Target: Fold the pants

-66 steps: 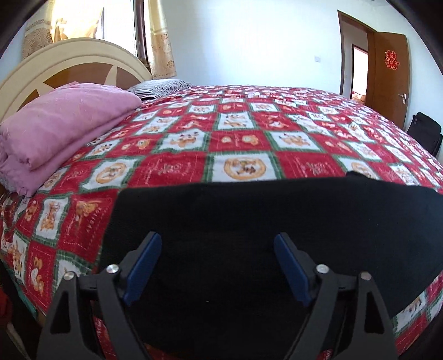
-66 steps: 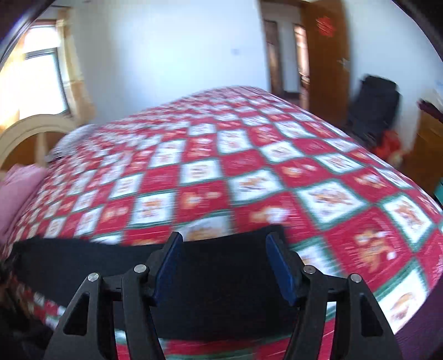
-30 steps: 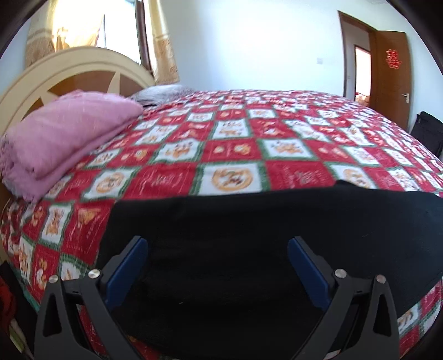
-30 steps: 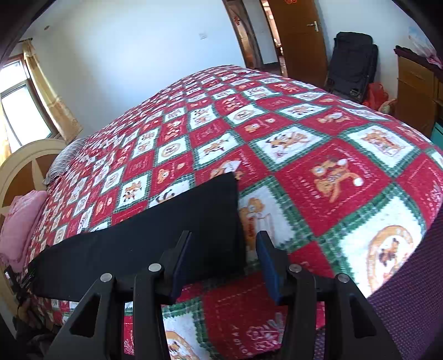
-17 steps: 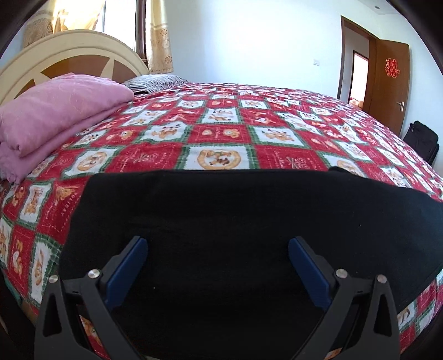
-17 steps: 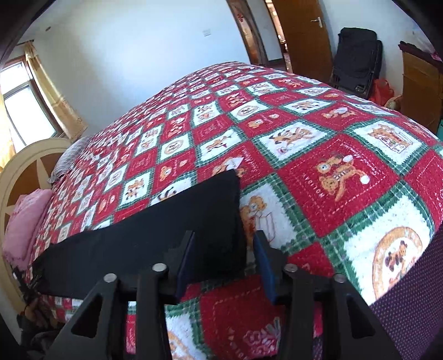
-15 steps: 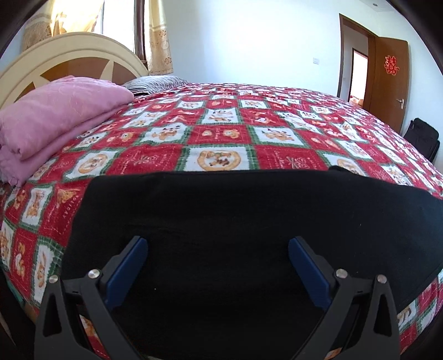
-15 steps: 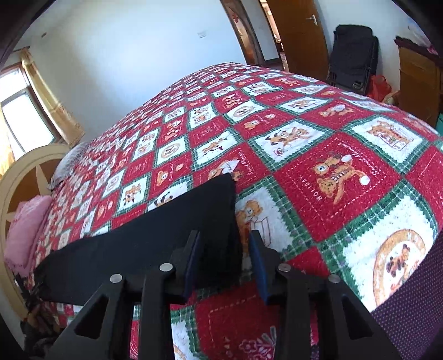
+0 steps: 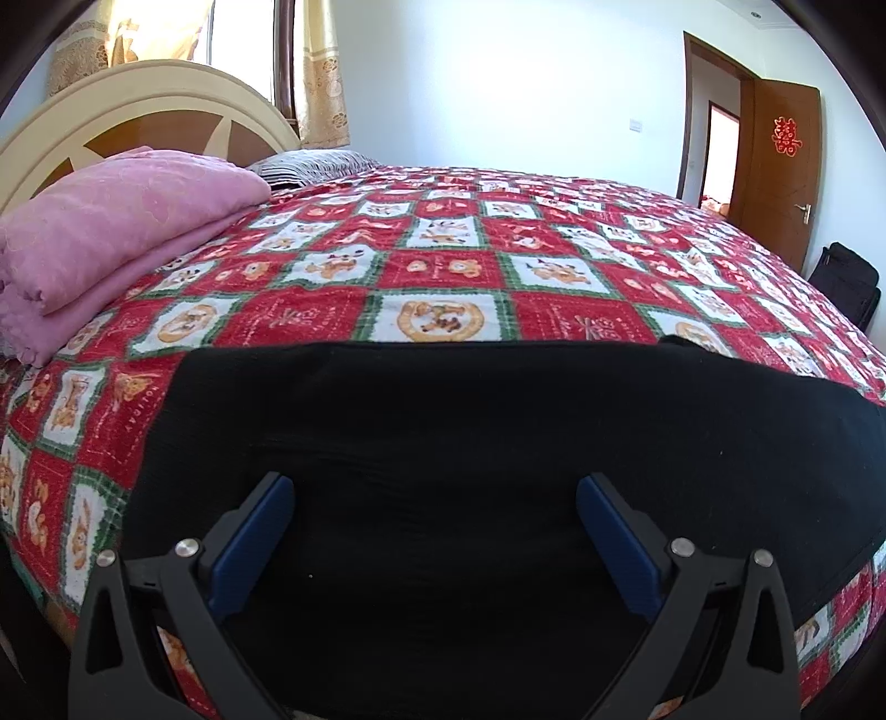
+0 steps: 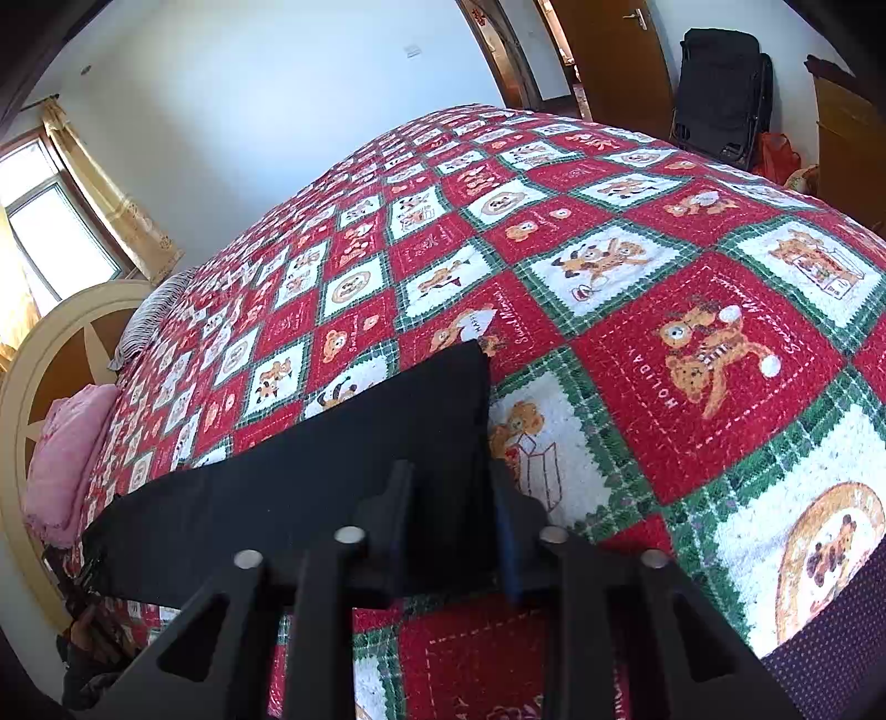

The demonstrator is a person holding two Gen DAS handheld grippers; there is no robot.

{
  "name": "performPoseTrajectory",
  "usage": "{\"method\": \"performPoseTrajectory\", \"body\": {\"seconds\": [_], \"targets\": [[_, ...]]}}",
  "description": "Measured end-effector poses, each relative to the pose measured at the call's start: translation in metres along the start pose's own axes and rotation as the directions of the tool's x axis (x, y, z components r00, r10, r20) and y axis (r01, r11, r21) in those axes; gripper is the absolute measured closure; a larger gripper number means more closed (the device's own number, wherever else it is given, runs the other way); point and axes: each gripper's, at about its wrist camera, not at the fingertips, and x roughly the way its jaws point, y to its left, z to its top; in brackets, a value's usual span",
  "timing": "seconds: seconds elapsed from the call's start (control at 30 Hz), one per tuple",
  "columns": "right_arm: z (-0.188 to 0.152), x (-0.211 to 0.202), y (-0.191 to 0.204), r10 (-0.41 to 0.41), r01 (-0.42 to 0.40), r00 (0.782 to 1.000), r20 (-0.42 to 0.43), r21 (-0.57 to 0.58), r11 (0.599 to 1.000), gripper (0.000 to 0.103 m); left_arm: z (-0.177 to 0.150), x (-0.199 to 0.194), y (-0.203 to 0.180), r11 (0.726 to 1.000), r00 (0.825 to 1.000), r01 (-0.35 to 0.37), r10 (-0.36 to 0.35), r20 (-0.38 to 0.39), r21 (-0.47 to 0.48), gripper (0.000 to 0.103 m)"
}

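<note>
The pants [image 10: 310, 482] are laid along the bed's [image 10: 720, 310] near edge; their end is pinched by the right gripper [image 10: 451, 487], while the left gripper [image 9: 434, 498] is held spread wide above them.

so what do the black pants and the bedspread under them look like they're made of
The black pants look like a soft matte knit or cotton-type fabric: no sheen, only faint creases, limp edges. The bedspread looks like a looped, towel-like cotton, since its printed red, white and green squares show a nubby, fuzzy surface up close. The exact fibres cannot be told.

Bright daylight from the window [image 9: 243, 50]; sharp, fisheye-warped edges.
</note>
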Motion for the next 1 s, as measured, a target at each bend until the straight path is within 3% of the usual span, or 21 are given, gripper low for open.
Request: {"method": "performPoseTrajectory", "body": {"seconds": [0.13, 0.4, 0.7, 1.0], "targets": [[-0.002, -0.004, 0.003, 0.036, -0.037, 0.999, 0.019, 0.007, 0.999, 0.088, 0.005, -0.006, -0.005, 1.000, 1.000, 0.000, -0.001, 0.010, 0.014, 0.000], [-0.003, -0.017, 0.021, 0.020, -0.018, 0.996, 0.091, -0.031, 0.999, 0.089, 0.015, -0.018, -0.021, 0.999, 0.999, 0.036, -0.036, 0.006, 0.038, 0.000], [-0.012, -0.027, 0.090, 0.029, 0.004, 0.988, 0.152, -0.215, 0.977, 0.090, 0.026, -0.039, -0.051, 0.988, 0.992, 0.123, -0.125, 0.025, 0.091, 0.000], [-0.031, -0.004, 0.173, 0.103, -0.057, 0.990, 0.097, -0.393, 0.918, 0.090, 0.030, -0.044, -0.088, 0.959, 0.967, 0.250, -0.254, 0.008, 0.133, 0.000]]}}
